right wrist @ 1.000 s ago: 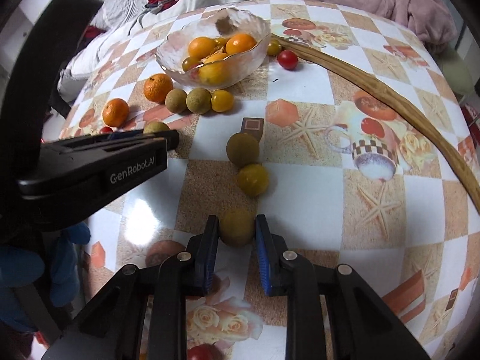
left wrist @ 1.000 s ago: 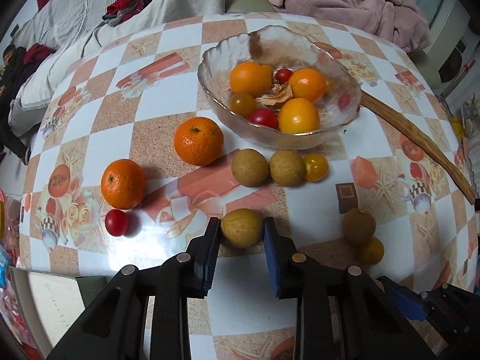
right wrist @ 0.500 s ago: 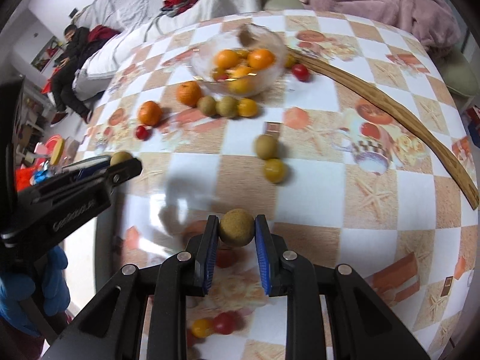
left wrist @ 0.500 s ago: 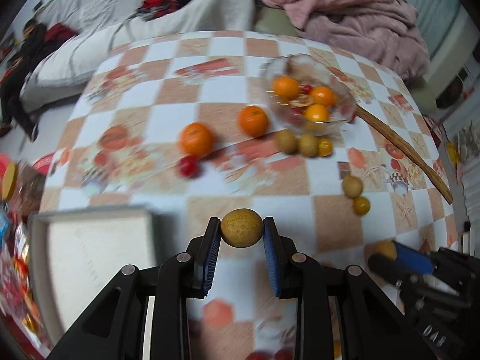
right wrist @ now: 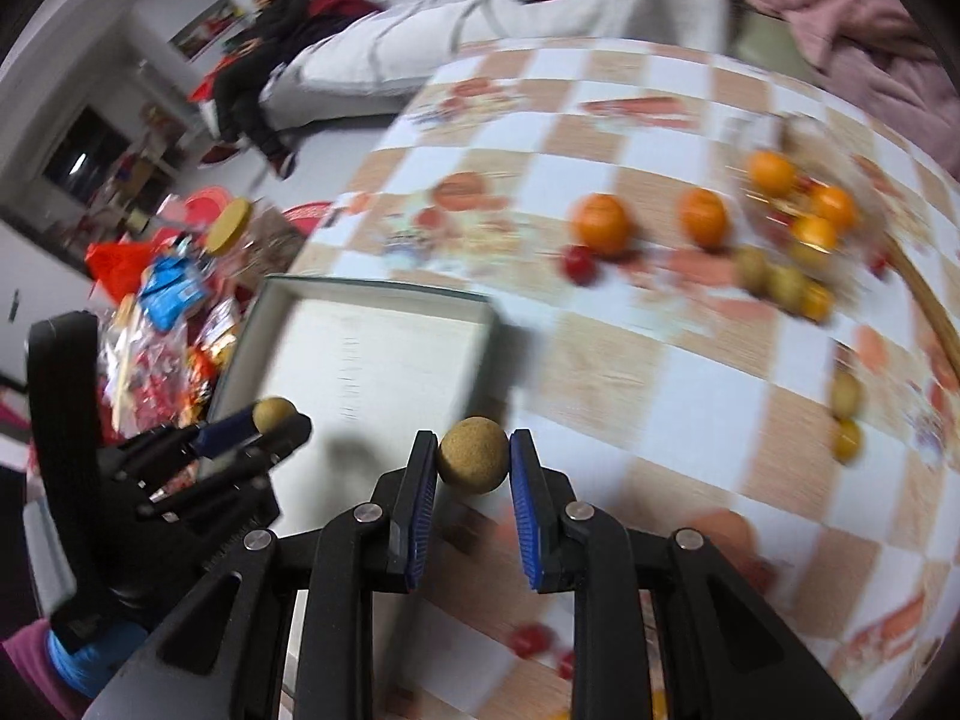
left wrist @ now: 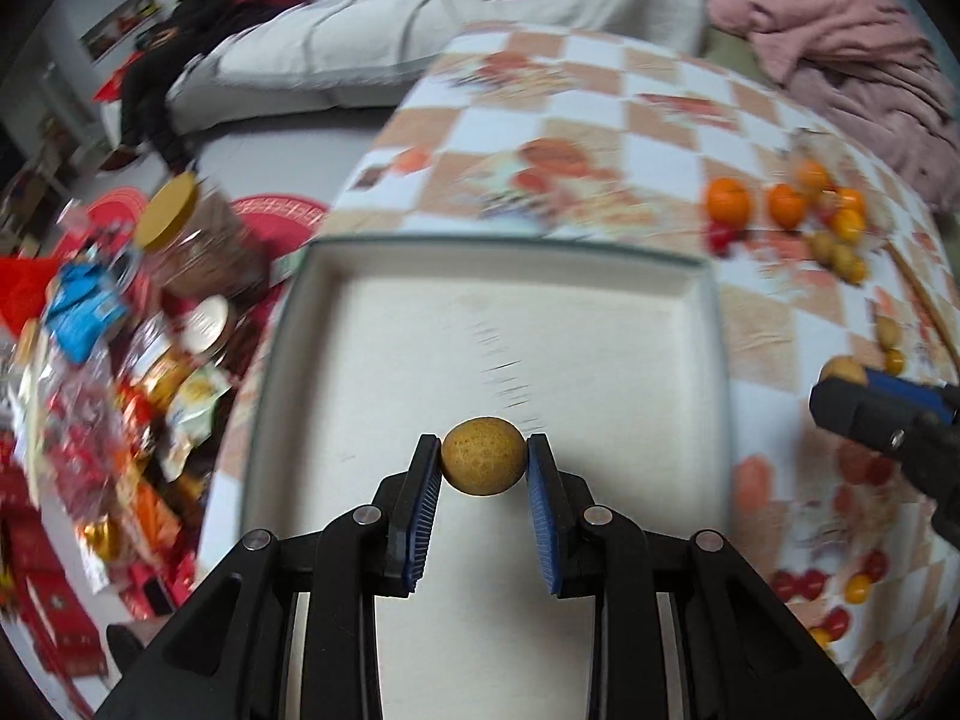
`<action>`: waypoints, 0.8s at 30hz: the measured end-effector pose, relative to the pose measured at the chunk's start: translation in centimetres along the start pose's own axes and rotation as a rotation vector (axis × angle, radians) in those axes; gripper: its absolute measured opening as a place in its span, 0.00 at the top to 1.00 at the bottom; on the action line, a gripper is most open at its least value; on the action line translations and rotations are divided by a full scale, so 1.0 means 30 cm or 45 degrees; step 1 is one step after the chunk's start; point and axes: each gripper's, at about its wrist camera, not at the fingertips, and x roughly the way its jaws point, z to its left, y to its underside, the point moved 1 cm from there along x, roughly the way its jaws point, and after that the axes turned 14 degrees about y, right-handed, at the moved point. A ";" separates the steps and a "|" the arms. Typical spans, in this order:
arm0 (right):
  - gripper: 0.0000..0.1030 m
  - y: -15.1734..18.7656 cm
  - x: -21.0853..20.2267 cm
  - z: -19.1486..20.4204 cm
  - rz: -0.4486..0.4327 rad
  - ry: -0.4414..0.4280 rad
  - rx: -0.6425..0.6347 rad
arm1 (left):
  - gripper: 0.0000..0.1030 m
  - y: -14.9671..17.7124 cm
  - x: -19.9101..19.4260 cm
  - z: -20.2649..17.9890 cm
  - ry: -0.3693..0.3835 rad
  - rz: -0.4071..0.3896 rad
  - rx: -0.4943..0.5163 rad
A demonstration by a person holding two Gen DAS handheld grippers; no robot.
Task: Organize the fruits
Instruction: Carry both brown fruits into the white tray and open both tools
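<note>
The left gripper (left wrist: 483, 467) pinches a brown fruit (left wrist: 483, 463) between its fingertips above the white tray (left wrist: 717, 360), while the right gripper (right wrist: 472, 463) clamps another fruit (right wrist: 471, 461) by the tray's corner.

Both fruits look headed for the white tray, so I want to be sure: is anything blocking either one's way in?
Nothing visible. The left hand-held gripper holds its brown fruit over the white tray; the right hand-held gripper holds its brown fruit near the tray's corner.
</note>
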 end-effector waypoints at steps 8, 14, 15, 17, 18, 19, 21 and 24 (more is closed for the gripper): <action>0.74 -0.045 0.141 0.169 0.071 0.015 -0.119 | 0.71 0.027 0.043 0.139 -0.049 0.003 -0.087; 0.74 -0.052 0.202 0.213 0.100 0.069 -0.183 | 0.71 0.043 0.061 0.159 -0.069 0.005 -0.069; 0.74 -0.051 0.213 0.219 0.106 0.081 -0.195 | 0.70 0.047 0.066 0.159 -0.069 0.012 -0.066; 0.74 -0.047 0.229 0.225 0.114 0.098 -0.210 | 0.70 0.053 0.065 0.159 -0.067 0.006 -0.059; 0.74 -0.044 0.239 0.228 0.124 0.106 -0.217 | 0.69 0.054 0.065 0.158 -0.066 0.007 -0.053; 0.74 -0.041 0.248 0.229 0.134 0.109 -0.220 | 0.65 0.055 0.065 0.158 -0.070 0.007 -0.045; 0.70 -0.040 0.245 0.227 0.130 0.108 -0.222 | 0.21 0.058 0.059 0.158 -0.094 -0.005 -0.034; 0.51 -0.043 0.237 0.227 0.131 0.091 -0.221 | 0.21 0.067 0.041 0.149 -0.093 -0.036 -0.002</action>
